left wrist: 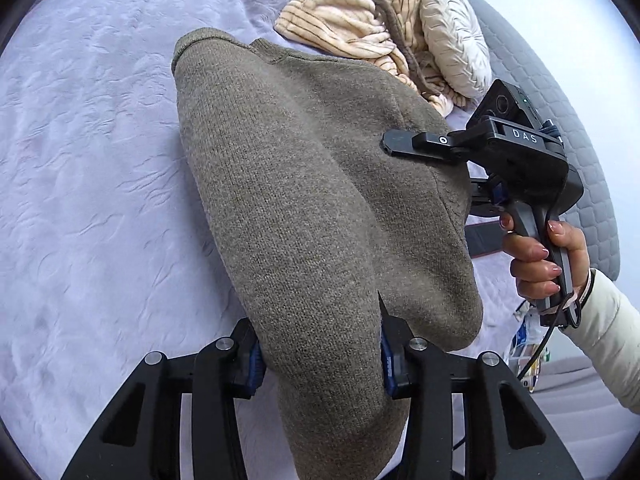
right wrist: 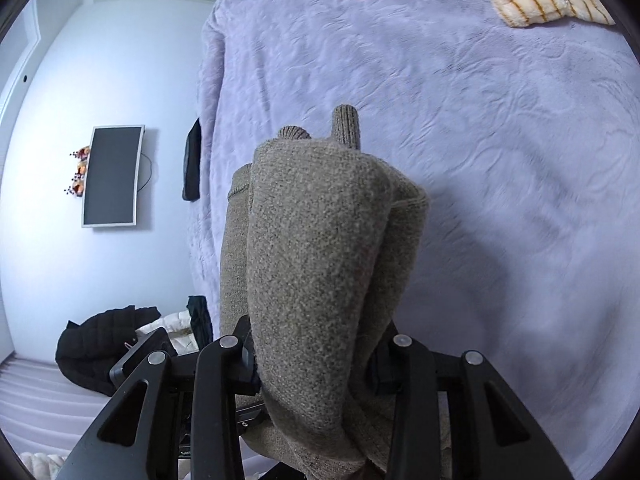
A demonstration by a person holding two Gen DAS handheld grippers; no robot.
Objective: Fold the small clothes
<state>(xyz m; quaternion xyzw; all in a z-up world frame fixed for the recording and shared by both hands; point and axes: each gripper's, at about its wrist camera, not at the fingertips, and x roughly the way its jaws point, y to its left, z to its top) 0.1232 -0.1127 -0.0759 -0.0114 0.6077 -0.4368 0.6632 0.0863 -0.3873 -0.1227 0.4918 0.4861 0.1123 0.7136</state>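
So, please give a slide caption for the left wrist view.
Both tongs, left and right, grip a grey-brown knitted sweater above the lilac bedspread.

i've got a taupe-grey knit sweater [left wrist: 304, 184] over a pale lilac bedspread [left wrist: 88, 152]. there's a cream blanket with thin brown stripes [left wrist: 344, 20], an off-white quilted cushion [left wrist: 456, 44], and my black grippers with blue pads [left wrist: 386, 360].

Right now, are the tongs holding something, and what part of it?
Yes. Both tongs grip the grey-brown knitted sweater. The left tongs pinch a bunched fold near one edge, and the right tongs pinch another bunched fold, lifting it above the lilac bedspread.
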